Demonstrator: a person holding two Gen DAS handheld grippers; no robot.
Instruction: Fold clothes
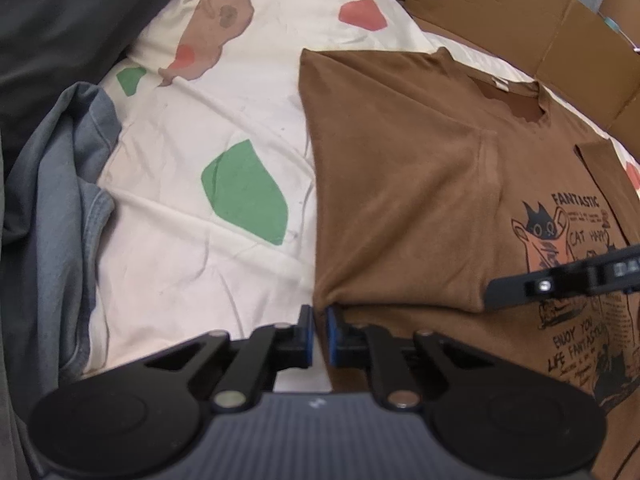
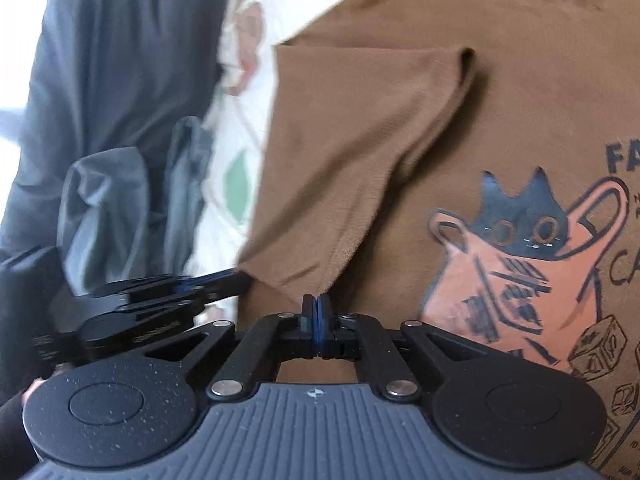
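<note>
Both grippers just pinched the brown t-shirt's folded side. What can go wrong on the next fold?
1. The left gripper bites only the very corner of the t-shirt; its pads show a sliver of gap, so the cloth may slip out when lifted.
2. The right gripper holds just the tip of the folded sleeve; pulling may undo that fold rather than carry it.
3. The bedsheet under the corner is wrinkled and could get pinched along.

One brown T-shirt (image 1: 400, 184) lies on one patterned sheet (image 1: 192, 264). One blue denim garment (image 1: 60, 184) sits at the sheet's left edge, one cardboard box (image 1: 520, 12) beyond its far edge. Two grippers: left gripper (image 1: 319, 320), right gripper (image 2: 316, 308).
</note>
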